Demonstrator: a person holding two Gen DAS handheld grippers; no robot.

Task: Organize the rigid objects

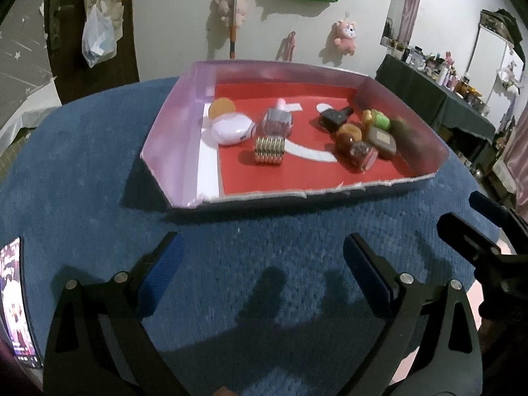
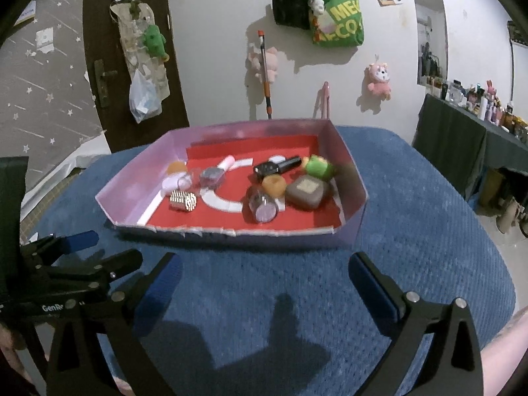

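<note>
A shallow pink box (image 1: 171, 125) (image 2: 354, 184) with a red floor stands on a blue-covered table. Inside lie several small rigid objects: a white oval case (image 1: 231, 129), a gold studded block (image 1: 269, 150) (image 2: 182, 200), a clear bottle (image 1: 278, 121), a black car key (image 1: 335, 117) (image 2: 275, 166), a green toy (image 1: 381, 120) (image 2: 317, 166), a brown square bottle (image 1: 381, 140) (image 2: 307, 191) and a round jar (image 2: 263, 205). My left gripper (image 1: 262, 267) is open and empty, in front of the box. My right gripper (image 2: 264, 280) is open and empty, also in front of the box.
The blue cloth (image 1: 82, 171) (image 2: 429, 231) covers the table. A lit phone (image 1: 16, 300) lies at the table's left edge. The right gripper shows at the right edge of the left wrist view (image 1: 485, 241). Bags and plush toys hang on the wall (image 2: 336, 19).
</note>
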